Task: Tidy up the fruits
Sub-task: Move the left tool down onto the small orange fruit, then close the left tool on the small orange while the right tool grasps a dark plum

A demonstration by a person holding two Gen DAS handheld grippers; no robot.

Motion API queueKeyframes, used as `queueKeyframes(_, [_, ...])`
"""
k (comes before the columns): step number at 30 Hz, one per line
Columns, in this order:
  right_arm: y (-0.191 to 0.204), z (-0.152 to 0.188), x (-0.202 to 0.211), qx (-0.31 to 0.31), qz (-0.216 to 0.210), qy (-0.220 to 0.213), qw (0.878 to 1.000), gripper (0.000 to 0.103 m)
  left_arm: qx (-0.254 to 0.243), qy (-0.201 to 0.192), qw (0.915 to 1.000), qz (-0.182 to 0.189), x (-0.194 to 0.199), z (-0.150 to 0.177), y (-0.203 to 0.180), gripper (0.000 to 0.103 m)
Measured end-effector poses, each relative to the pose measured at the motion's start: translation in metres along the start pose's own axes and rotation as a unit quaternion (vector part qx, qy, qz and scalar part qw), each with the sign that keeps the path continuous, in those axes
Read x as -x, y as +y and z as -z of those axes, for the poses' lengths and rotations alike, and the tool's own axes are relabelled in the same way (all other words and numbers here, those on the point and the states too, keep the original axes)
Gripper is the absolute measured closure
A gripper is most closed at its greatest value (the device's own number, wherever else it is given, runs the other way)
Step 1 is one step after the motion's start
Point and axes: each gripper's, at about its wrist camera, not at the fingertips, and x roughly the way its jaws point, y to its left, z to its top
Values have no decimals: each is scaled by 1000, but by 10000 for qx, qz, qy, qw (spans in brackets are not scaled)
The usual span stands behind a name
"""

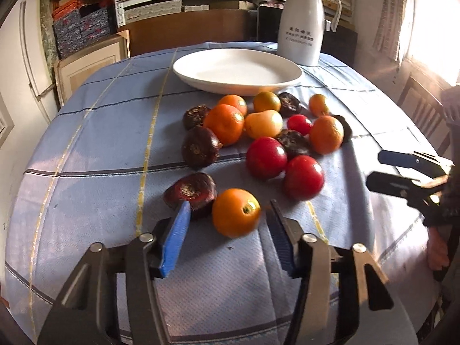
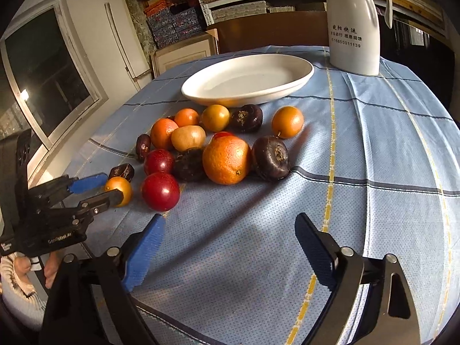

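Red fruits (image 1: 266, 158) — 3 | left gripper (image 1: 229, 205) spread round orange (image 1: 235, 214) | right gripper (image 2: 230, 220) spread

A white jug (image 1: 302, 26) with printed lettering stands at the far edge of the bench (image 1: 100, 149), on its blue checked cloth; stacked boxes (image 1: 83, 26) fill shelves behind.

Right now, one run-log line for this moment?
left gripper: around small orange fruit | right gripper: open, nothing held | white plate: no fruit
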Motion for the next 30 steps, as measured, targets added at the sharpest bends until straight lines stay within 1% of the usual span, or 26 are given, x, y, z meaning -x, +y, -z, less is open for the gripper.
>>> queueKeyframes(1, [0, 0, 0, -10, 1, 1, 10000, 14, -25, 29, 10000, 51, 0, 0, -1, 52])
queueKeyframes(2, [0, 0, -1, -17, 6, 4, 10000, 14, -52, 59, 9999, 106, -1, 3, -4, 60])
queueKeyframes(3, [-1, 0, -1, -26, 9, 7, 10000, 14, -95, 101, 9998, 114, -2, 3, -5, 62])
queueKeyframes(7, [-4, 1, -2, -99, 18, 32, 9999, 16, -248, 196, 9995, 45, -9, 1, -13, 62])
queueKeyframes(8, [-5, 0, -3, -122, 17, 41, 9999, 17, -218, 271, 9994, 82, -14, -2, -11, 62])
queueKeyframes(10, [-6, 0, -4, -155, 22, 67, 9999, 17, -98, 496, 9983, 274, -26, -6, -7, 62])
queueKeyframes(12, [-8, 0, -6, -204, 18, 104, 9997, 18, -38, 425, 9985, 335, -28, -10, -5, 62])
queueKeyframes(13, [-9, 0, -7, -234, -1, 126, 9996, 21, -86, 467, 9983, 344, -30, -10, -7, 62])
queueKeyframes(15, [-10, 0, -9, -268, -50, 180, 9995, 27, -135, 396, 9984, 377, -29, -10, -9, 67])
queueKeyframes(16, [-10, 0, -9, -275, -49, 189, 9994, 28, -140, 362, 9983, 424, -27, -10, -9, 67])
queueKeyframes(20, [-18, -9, -7, -384, 132, 49, 9992, 29, 18, 221, 9982, 563, -22, -9, -3, 67])
queueKeyframes(22, [-24, -16, -10, -494, 132, 64, 9987, 29, 140, 212, 9973, 683, -21, -8, 2, 67])
queueKeyframes(25, [-31, -26, -17, -645, 169, 71, 9977, 29, 170, 188, 9968, 754, -18, -6, 4, 67])
queueKeyframes(28, [-35, -38, -32, -701, 52, 157, 9974, 28, 126, 193, 9968, 763, -18, -6, 2, 67])
queueKeyframes(30, [-37, -43, -39, -752, -216, 131, 9968, 28, 142, 212, 9967, 768, -19, -6, 3, 67])
